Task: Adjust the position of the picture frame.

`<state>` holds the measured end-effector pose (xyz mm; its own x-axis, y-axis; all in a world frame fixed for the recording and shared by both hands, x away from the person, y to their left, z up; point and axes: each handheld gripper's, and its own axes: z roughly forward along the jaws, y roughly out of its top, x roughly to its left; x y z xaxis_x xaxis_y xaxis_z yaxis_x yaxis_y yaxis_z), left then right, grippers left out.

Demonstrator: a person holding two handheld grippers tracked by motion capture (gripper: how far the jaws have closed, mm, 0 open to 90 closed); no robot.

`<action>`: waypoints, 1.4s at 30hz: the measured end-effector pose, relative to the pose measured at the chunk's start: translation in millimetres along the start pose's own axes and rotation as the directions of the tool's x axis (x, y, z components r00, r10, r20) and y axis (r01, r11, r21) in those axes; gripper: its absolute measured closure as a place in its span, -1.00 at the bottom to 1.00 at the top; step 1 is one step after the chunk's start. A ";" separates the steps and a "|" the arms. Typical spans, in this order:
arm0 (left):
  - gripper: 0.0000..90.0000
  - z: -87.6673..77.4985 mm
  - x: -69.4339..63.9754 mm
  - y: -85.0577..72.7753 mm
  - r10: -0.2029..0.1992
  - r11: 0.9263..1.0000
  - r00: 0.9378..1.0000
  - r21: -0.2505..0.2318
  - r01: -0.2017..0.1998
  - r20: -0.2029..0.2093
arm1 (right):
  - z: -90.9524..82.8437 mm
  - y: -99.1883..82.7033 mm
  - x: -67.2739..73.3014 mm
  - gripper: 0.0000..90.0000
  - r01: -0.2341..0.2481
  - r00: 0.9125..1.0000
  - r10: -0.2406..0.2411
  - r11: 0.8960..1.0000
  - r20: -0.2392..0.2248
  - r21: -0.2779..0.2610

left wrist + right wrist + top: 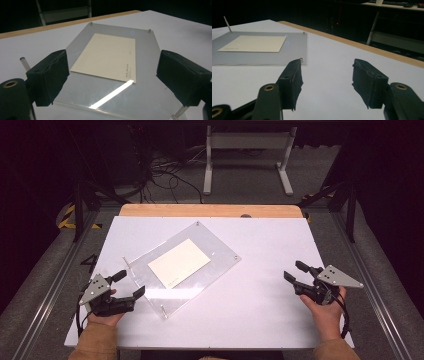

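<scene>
Left hand-held gripper (126, 283), jaws apart, faces the clear plate (215, 251) (cream card (179, 262) on it); right hand-held gripper (295, 270) gapes too.

Cream card (179, 262) on a clear plate (215, 270) (faint printed lines); white table (260, 295), black tongs (126, 284).

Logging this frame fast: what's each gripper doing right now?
Left gripper: open, empty, jaws at the near edge of the clear plate.
Right gripper: open, empty, over bare table.

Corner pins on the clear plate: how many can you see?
4, one per corner of the clear plate: far pin, right pin, left pin, near pin by the left gripper.
</scene>
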<state>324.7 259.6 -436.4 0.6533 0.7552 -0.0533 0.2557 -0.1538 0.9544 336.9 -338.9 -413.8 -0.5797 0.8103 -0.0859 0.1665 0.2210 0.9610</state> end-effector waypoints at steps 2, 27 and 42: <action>-0.75 -0.9 -2.8 2.7 0.007 1.000 1.000 -0.006 -0.007 0.013 | 0.3 0.1 0.4 -0.09 -0.004 1.000 0.004 1.000 -0.003 0.008; -0.70 13.5 -57.3 17.7 0.135 0.987 0.967 0.060 -0.151 0.217 | 3.2 2.2 3.9 -0.08 -0.018 1.000 0.019 0.999 -0.017 0.030; -0.38 29.4 -49.9 4.9 0.038 0.955 0.960 0.273 -0.117 0.278 | 5.5 4.0 6.5 -0.04 -0.016 0.999 0.017 0.999 -0.028 0.030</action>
<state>314.3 202.4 -437.6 0.8350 0.5416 -0.0971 0.3627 -0.4091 0.8373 338.3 -329.8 -412.0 -0.5988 0.7984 -0.0625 0.1996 0.2244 0.9538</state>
